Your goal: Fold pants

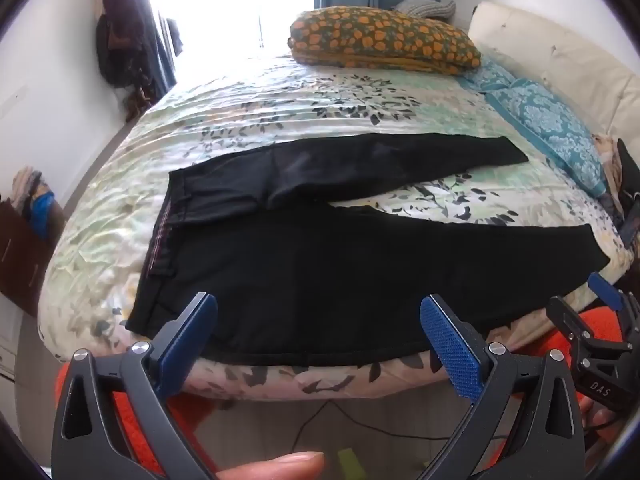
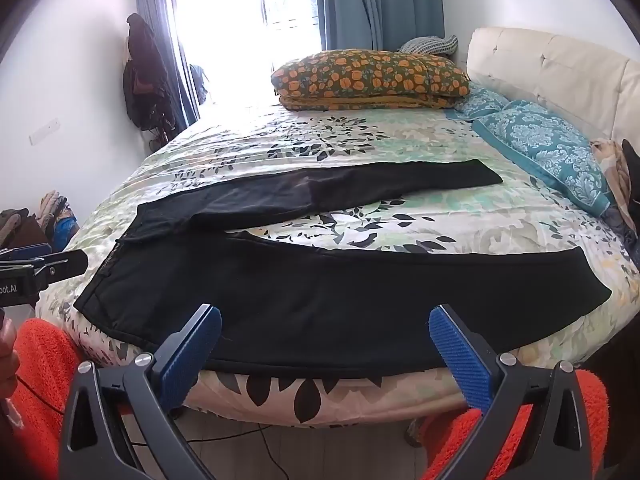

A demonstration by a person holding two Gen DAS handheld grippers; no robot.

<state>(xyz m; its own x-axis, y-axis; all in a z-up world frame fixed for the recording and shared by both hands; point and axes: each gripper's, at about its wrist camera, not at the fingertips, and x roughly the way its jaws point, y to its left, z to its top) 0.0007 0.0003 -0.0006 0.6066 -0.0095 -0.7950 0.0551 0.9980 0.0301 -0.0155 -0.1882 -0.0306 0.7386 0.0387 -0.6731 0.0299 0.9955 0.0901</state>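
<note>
Both blue-padded black grippers, left (image 1: 318, 344) and right (image 2: 324, 350), hover spread wide and empty at the near bed edge over flat black fabric pants (image 2: 304, 300) (legs splayed rightward), whose overhanging near hem could slide floorward if pinched carelessly.

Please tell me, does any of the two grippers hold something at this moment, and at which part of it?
Nothing is held. The left gripper and the right gripper both stand wide open, short of the black fabric pants spread flat on the floral bedspread.
</note>
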